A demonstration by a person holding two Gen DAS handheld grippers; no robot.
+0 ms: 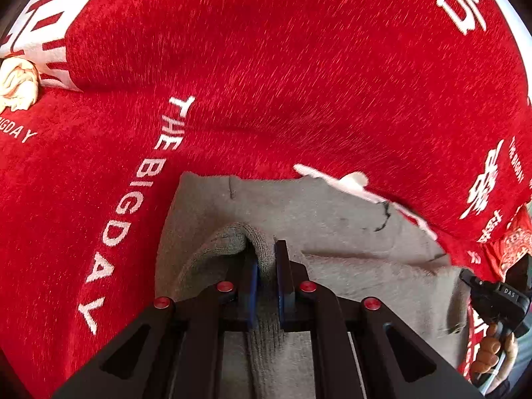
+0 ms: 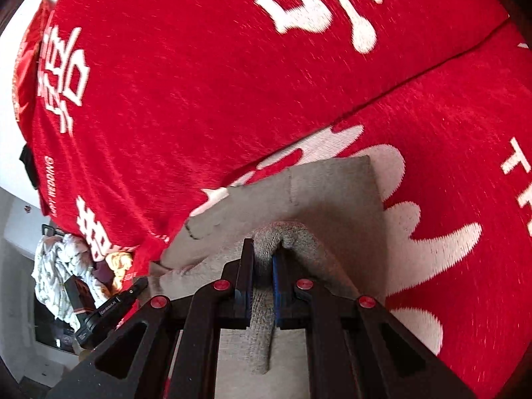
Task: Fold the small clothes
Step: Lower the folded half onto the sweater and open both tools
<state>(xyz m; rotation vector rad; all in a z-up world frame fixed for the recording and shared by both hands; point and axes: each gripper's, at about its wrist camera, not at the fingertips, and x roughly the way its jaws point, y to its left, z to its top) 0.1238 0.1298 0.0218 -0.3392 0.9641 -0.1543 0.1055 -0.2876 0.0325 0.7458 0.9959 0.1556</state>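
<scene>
A small grey garment (image 1: 332,212) lies on a red blanket (image 1: 266,66) with white letters and big white signs on it. The blanket looks like it covers a bed or sofa, but that cannot be told for sure.

The left gripper (image 1: 266,266) is closed tight on a pinch of the grey cloth. A ridge of knit cloth sticks up between its blue pads (image 1: 253,286). The right gripper (image 2: 264,266) is closed the same way on another bunch of the same garment (image 2: 319,193).

The near part of the garment is lifted up by both grippers. The far part lies flat on the blanket, with one square corner showing in the right wrist view.

The fold looks like it has only begun. The held edge is not yet laid over the flat part. Putting it down and smoothing it is left to do. A pile of pale clothes (image 2: 56,266) sits past the blanket's edge, maybe waiting.
</scene>
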